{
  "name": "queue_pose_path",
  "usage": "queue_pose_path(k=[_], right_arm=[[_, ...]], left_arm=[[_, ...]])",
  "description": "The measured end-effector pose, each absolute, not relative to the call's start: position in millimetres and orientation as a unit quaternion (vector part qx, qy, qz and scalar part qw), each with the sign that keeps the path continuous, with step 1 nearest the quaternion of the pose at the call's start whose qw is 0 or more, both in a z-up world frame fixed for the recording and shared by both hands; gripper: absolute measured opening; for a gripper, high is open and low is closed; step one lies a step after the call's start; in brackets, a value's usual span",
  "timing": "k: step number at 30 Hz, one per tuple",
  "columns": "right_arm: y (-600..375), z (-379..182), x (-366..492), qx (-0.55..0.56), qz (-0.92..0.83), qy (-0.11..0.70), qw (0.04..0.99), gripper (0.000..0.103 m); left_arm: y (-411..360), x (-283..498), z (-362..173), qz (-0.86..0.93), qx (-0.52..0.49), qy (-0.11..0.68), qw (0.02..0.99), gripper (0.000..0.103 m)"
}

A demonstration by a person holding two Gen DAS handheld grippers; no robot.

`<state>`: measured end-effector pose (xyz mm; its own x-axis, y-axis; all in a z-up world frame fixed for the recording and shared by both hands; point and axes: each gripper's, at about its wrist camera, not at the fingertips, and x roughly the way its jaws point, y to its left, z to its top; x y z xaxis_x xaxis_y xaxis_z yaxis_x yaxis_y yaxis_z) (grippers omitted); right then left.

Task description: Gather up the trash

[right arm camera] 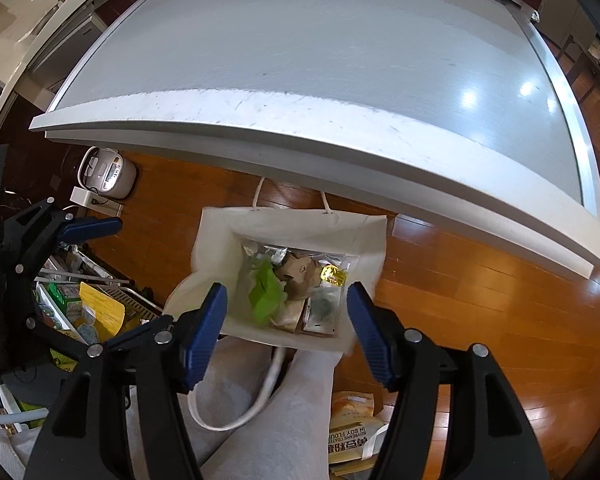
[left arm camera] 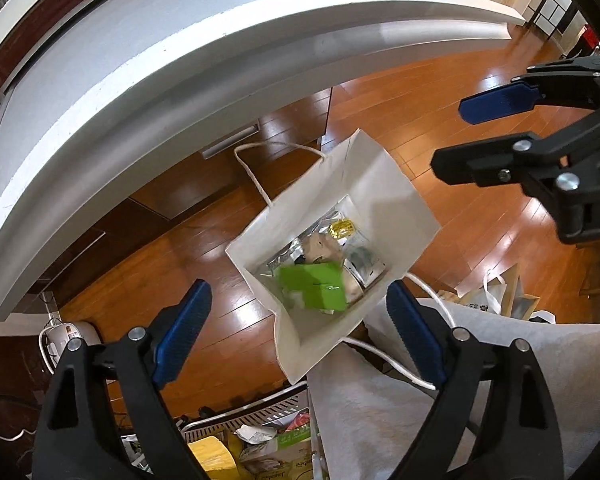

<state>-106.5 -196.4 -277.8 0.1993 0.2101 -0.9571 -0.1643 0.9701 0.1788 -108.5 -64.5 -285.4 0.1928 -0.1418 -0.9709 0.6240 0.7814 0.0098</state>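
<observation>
While both tools hang released | paper bag (left arm camera: 384, 184) of trash on floor | table (right arm camera: 300, 60) edge overhangs it

A glossy reddish wooden floor (right arm camera: 480, 280) reflects bright ceiling lights. A pale grey counter (right arm camera: 300, 60) with a white rim overhangs it, dark wood cabinets (left arm camera: 204, 176) below. A white rice cooker (right arm camera: 108, 174) sits on the floor by the counter's left corner.

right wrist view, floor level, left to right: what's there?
left gripper → rice cooker → white paper bag holding the green wrapper then gold wrapper → bare wood floor
</observation>
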Motion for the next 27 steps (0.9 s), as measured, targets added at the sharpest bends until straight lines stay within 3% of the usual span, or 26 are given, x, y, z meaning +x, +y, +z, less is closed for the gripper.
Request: queue_pose_path(k=[6,17,21,27], right_arm=[[-207.0,-270.5,-113.7,0.023,0.116,0.617,0.778,0.068],[-213.2,-260.8,-117.1,0.023,0.115,0.615,0.780,0.070],[-212.4,-255.7,-118.3,0.023,0.106,0.618,0.778,0.086],[-208.9,-251.0,-121.9,0.028,0.107,0.634,0.765,0.089]], left_arm=[[-59.9,-108.7,-283.3,-0.252,0.207,0.584,0.744,0.090],[-49.2,-106.6,-276.0,-0.232,0.186,0.586,0.754,0.090],[-46.4,-106.6,-270.2,-0.221,0.179,0.589,0.756,0.090],[-42.9,-109.5,-256.2,-0.205,0.171,0.587,0.764,0.090]])
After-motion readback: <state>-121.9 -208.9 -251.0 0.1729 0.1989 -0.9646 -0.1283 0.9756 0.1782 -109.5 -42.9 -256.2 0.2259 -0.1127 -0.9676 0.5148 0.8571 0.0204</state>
